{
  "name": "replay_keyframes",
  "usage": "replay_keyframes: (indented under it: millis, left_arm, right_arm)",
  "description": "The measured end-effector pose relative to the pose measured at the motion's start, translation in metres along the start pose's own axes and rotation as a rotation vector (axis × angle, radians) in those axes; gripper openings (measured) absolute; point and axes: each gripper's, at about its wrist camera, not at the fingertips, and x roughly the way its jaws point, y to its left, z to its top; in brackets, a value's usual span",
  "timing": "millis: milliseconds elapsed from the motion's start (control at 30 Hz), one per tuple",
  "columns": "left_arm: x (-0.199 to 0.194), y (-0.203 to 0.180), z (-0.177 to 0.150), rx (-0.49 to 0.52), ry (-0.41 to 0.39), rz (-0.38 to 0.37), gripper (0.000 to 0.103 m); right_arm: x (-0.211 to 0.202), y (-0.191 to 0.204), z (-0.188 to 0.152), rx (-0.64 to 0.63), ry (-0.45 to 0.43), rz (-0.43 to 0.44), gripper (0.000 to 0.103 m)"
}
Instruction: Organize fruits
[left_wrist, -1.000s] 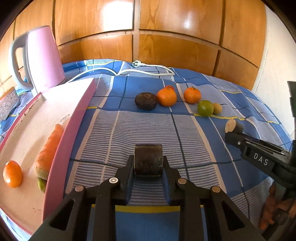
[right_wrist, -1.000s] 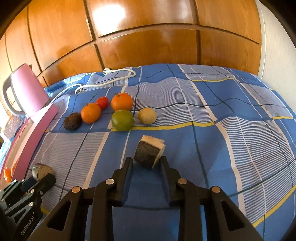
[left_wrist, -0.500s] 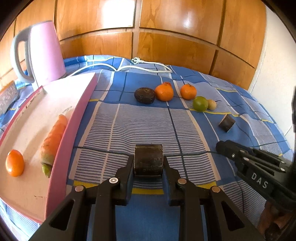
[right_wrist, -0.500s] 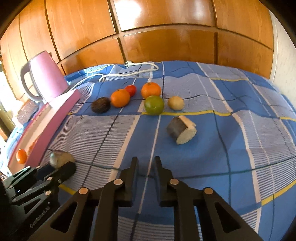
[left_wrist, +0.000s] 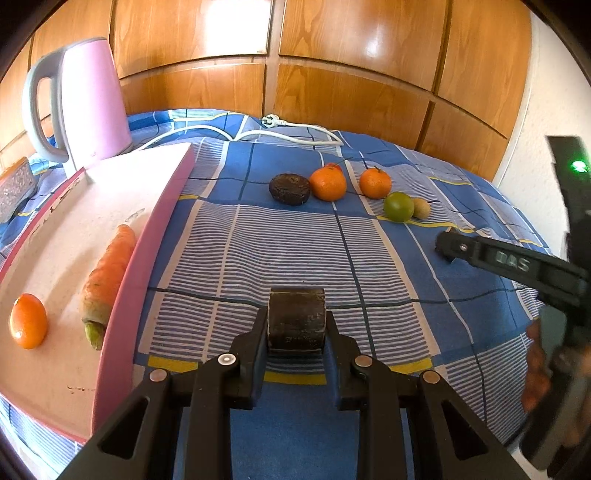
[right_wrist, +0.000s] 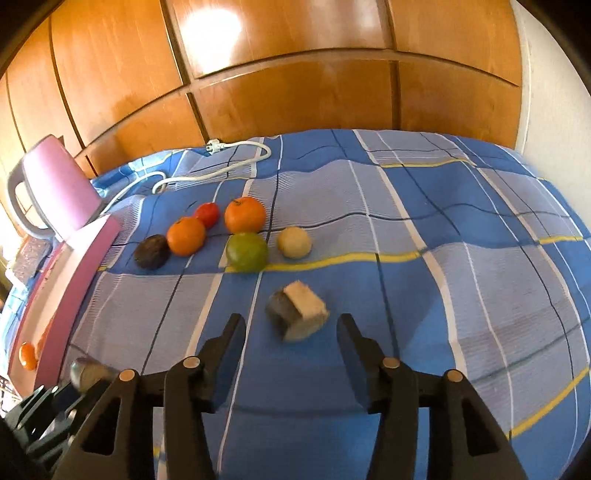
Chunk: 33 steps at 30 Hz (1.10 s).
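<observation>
My left gripper (left_wrist: 297, 326) is shut on a dark, round-sided chunk (left_wrist: 297, 317), held just above the blue checked cloth (left_wrist: 295, 251). In the right wrist view, my right gripper (right_wrist: 291, 325) has its jaws opening. A cut chunk with a pale face (right_wrist: 299, 314) lies on the cloth between the fingertips, and the pads do not touch it. Beyond it sit a dark avocado (right_wrist: 151, 251), two oranges (right_wrist: 185, 236) (right_wrist: 245, 215), a tomato (right_wrist: 207, 215), a lime (right_wrist: 246, 252) and a tan fruit (right_wrist: 294, 242).
A pink board (left_wrist: 147, 229) at the left carries a carrot (left_wrist: 109, 273) and a small orange fruit (left_wrist: 28, 320). A pink kettle (left_wrist: 92, 103) stands behind it, its white cord (left_wrist: 288, 134) trailing over the cloth. Wooden panels (right_wrist: 295, 92) close the back.
The right gripper let go of the pale-faced chunk, which now lies on the cloth. Its jaws were shut and empty half a second ago and now stand spread around the chunk. The left grip is unchanged.
</observation>
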Motion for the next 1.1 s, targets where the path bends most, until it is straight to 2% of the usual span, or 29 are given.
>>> replay_keyframes:
  millis: [133, 167, 300, 667, 1100]
  left_arm:
    - [0.0, 0.0, 0.0, 0.004, -0.003, 0.002, 0.027]
    - [0.0, 0.0, 0.0, 0.006, -0.005, 0.003, 0.027]
    - [-0.001, -0.001, 0.001, 0.008, -0.007, 0.011, 0.026]
    - [-0.015, 0.001, 0.001, 0.001, -0.018, 0.021, 0.026]
    - [-0.046, 0.012, 0.009, -0.042, -0.087, 0.012, 0.026]
  right_arm:
    - [0.017, 0.003, 0.006, -0.031, 0.034, -0.042, 0.051]
    - [0.018, 0.003, 0.005, -0.039, 0.032, -0.045, 0.039]
    - [0.013, 0.009, 0.001, -0.061, 0.026, -0.036, 0.039]
    - [-0.008, 0.046, -0.023, -0.08, 0.057, 0.131, 0.039]
    - [-0.036, 0.073, -0.017, -0.088, 0.027, 0.229, 0.039]
